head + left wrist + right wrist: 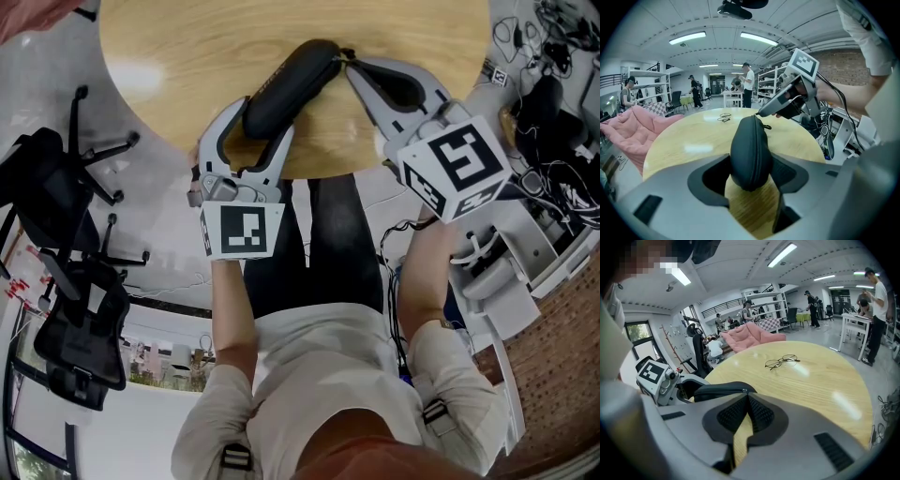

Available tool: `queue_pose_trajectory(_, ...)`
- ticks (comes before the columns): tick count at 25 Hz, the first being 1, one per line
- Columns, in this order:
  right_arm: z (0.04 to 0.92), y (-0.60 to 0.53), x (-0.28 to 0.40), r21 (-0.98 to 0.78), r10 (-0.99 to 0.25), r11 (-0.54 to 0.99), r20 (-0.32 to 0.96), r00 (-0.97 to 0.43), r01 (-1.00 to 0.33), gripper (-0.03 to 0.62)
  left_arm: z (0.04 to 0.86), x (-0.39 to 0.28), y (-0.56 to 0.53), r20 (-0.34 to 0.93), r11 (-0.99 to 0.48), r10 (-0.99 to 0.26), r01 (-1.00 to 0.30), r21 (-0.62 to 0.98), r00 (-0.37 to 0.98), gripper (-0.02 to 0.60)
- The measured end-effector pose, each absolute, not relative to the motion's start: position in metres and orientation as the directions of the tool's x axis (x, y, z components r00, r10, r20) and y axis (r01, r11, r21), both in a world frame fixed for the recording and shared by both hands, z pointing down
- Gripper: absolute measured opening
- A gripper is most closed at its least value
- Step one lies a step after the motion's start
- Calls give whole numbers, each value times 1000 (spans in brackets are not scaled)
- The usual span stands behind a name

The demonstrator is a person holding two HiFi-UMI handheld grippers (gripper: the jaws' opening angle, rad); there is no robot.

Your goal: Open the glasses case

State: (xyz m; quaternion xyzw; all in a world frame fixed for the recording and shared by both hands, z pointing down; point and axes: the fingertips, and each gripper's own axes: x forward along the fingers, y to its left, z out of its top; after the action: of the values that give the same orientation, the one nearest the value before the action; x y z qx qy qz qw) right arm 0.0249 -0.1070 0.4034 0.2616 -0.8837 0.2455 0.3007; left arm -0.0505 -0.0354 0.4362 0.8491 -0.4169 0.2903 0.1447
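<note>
A black zipped glasses case (291, 84) lies slanted over the near edge of the round wooden table (178, 66). My left gripper (261, 122) is shut on its near end, with the pads against both sides (750, 150). That end is raised off the wood. My right gripper (349, 61) is shut, and its tips meet at the case's far end, right at the zip (743, 391). In the left gripper view those tips (760, 113) touch the top of the case, and a small pull loop (767, 126) hangs just beside them. Whether anything is pinched between them is unclear.
A pair of wire-framed glasses (782, 362) lies on the far half of the table. Black office chairs (66, 281) stand to the left on the floor. Cables and white equipment (553, 141) crowd the right side. People stand at benches (749, 86) in the background.
</note>
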Motion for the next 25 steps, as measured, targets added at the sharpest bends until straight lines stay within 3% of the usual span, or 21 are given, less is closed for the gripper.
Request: queue_pose_trajectory(25, 430, -124, 32, -285, -340, 682, 692, -637, -673, 21, 438, -49, -35, 628, -598, -614, -801, 25, 478, 279)
